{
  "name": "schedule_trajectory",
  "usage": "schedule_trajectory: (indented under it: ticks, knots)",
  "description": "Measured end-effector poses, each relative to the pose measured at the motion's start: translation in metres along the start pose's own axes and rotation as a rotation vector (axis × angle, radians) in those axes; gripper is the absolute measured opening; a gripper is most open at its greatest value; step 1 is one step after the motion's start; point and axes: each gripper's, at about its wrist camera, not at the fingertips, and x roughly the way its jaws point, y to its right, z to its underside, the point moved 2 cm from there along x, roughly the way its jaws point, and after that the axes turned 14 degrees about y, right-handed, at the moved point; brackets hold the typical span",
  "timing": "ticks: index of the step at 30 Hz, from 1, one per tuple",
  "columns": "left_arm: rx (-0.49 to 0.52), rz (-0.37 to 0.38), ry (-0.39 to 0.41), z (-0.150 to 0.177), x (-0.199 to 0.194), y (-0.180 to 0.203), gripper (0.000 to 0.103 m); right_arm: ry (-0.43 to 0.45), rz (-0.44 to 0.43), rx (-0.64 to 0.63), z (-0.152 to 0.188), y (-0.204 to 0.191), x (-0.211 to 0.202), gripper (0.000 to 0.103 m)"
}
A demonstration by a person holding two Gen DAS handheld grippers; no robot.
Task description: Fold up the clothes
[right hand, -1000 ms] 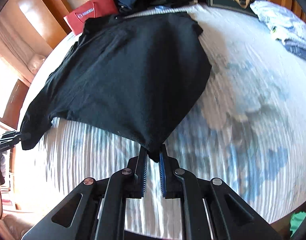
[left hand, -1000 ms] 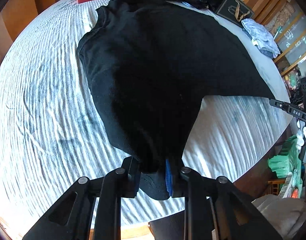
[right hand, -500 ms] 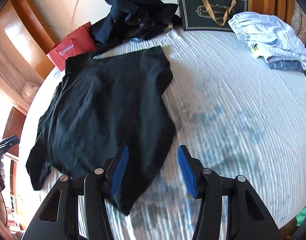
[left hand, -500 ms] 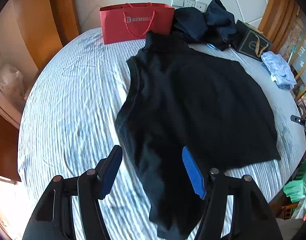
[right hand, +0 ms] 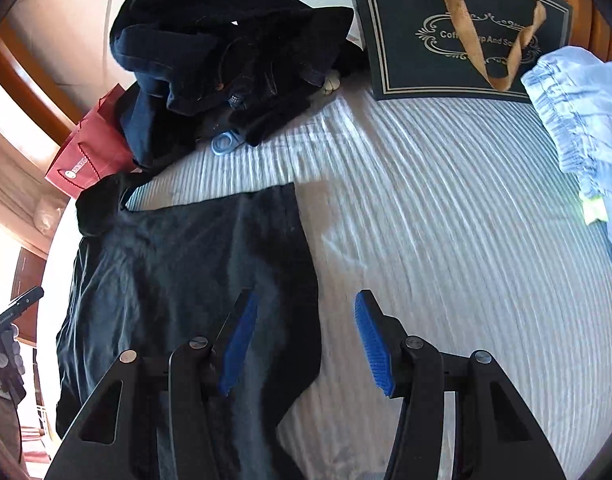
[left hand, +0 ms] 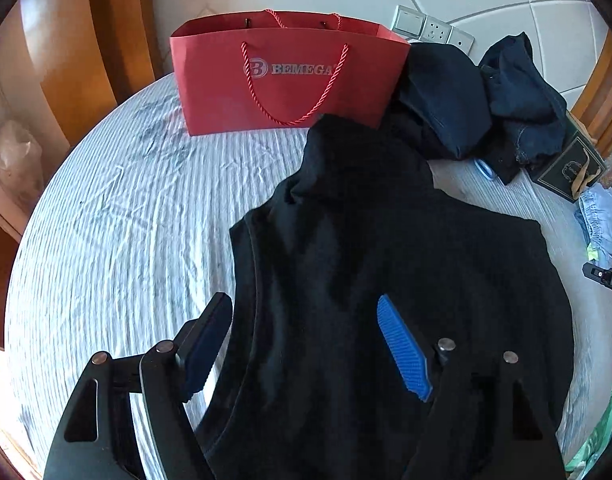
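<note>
- The left gripper (left hand: 306,344) is wide open. Its jaws have just been opening, and they hold nothing. The black top (left hand: 385,280) lies flat under it, with the left armhole edge right below the gap.
- The right gripper (right hand: 302,340) is open too and holds nothing. Its jaws opened up a moment back. The right side edge of the black top (right hand: 194,280) runs down under its left finger, and only bare bedsheet (right hand: 445,240) is under its right finger.
- The black top lies long-ways, away from both grippers. Its high collar is at the far end and its bottom hem is at the near end.
- I think the next fold starts at a side edge. Each gripper sits over its own side, so neither one is clearly nearer.
- The hem of the top is hidden behind the gripper arms in both views. I cannot tell if it lies smooth.
- Past the collar stands a red paper bag (left hand: 286,76), with a heap of dark clothes (right hand: 226,52) right of it, then a dark gift bag (right hand: 445,28).
- Far to the right lies a light blue garment (right hand: 577,120), cut off at the edge.
</note>
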Motion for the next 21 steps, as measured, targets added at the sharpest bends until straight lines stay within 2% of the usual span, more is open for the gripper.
schedule_trajectory:
  ticks: [4,11,17,19,21]
  knots:
    - [0.036,0.001,-0.003,-0.037,0.040,0.005,0.076,-0.013,-0.009,-0.004,-0.016,-0.006,0.028,0.058]
    - [0.059,0.032,0.012,-0.084,0.116,0.013,0.078,-0.020,0.005,-0.009,-0.023,-0.009,0.064,0.059]
    - [0.073,0.044,-0.012,-0.092,0.164,0.019,0.080,-0.022,0.032,-0.044,-0.028,-0.016,0.095,0.072]
    - [0.083,0.061,-0.027,-0.089,0.173,0.023,0.080,-0.034,0.054,-0.072,-0.028,-0.020,0.106,0.083]
    - [0.095,0.079,-0.039,-0.087,0.181,0.027,0.075,-0.033,0.090,-0.124,-0.026,-0.027,0.113,0.087]
